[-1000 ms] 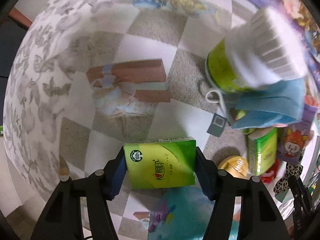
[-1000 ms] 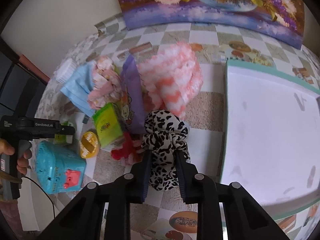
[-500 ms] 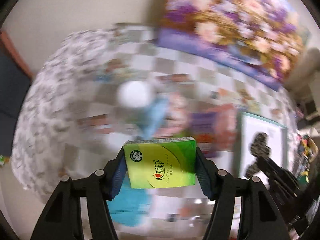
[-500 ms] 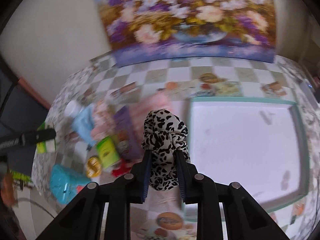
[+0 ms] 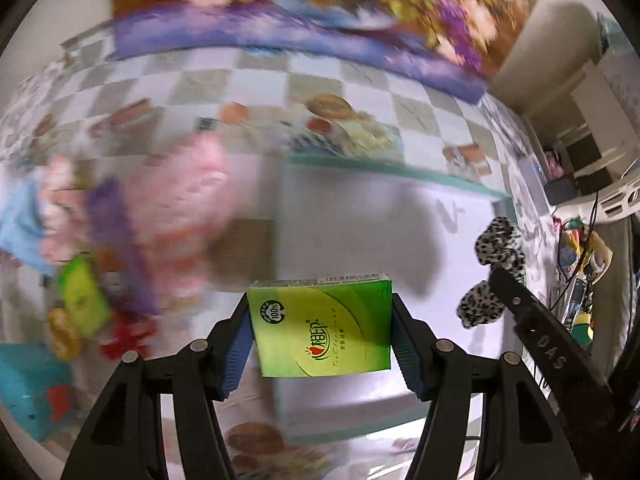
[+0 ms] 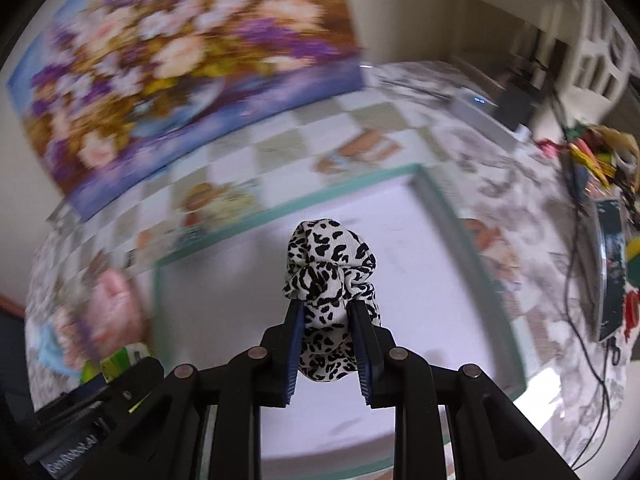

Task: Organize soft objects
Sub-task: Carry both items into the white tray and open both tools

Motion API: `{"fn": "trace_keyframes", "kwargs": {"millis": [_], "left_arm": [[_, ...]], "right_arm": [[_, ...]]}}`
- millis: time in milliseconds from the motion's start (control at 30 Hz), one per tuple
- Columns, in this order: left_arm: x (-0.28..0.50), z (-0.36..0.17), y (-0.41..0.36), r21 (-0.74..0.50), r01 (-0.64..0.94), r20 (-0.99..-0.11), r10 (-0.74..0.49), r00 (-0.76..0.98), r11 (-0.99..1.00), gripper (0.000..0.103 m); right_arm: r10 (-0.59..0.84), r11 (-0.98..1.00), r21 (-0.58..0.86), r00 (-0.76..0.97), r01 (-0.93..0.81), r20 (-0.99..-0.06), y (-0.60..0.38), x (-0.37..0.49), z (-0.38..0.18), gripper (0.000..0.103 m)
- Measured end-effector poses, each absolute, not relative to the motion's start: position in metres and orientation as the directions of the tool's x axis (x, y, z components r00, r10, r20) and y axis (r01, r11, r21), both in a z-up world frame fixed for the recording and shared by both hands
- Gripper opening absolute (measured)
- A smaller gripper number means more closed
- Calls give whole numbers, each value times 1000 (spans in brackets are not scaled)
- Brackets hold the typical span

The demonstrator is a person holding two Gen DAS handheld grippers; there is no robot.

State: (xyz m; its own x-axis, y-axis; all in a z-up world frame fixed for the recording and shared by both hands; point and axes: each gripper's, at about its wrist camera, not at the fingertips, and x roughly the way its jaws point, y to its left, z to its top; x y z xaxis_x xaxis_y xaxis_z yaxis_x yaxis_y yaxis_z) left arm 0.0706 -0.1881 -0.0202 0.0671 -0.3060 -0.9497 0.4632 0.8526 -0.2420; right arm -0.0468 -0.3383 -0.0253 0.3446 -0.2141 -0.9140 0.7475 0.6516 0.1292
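l gripper (image 5: 320,332) clamping tissue pack (image 5: 322,326), r gripper (image 6: 327,326) clamping scrunchie (image 6: 330,276)

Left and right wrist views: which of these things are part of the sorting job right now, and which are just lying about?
In the job:
- green tissue pack, clamped in the left gripper
- leopard scrunchie, clamped in the right gripper
- white tray beneath both
- blurred pile of soft items

Lying about:
- flower painting
- cables

Green tissue pack (image 5: 320,322), leopard-print scrunchie (image 6: 330,280) aloft
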Motion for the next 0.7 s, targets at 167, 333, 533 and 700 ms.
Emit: {"fn": "trace_keyframes", "kwargs": {"millis": [167, 333, 533, 700], "left_arm": [[62, -43, -211, -229, 486, -955, -291, 55, 843, 67], [67, -41, -202, -227, 463, -954, -292, 73, 857, 77], [83, -23, -168, -238, 394, -947, -302, 109, 888, 78], [106, -1, -106, -142, 278, -949, -211, 236, 950, 91]], "right_arm": [[-211, 594, 127, 307, 794, -928, -363, -63, -40, 28], [-212, 591, 125, 303, 797, -929, -363, -65, -39, 36], [-258, 633, 75, 302, 771, -918, -343, -55, -25, 59], [-264, 695, 64, 338, 716, -903, -317, -36, -16, 68]]}}
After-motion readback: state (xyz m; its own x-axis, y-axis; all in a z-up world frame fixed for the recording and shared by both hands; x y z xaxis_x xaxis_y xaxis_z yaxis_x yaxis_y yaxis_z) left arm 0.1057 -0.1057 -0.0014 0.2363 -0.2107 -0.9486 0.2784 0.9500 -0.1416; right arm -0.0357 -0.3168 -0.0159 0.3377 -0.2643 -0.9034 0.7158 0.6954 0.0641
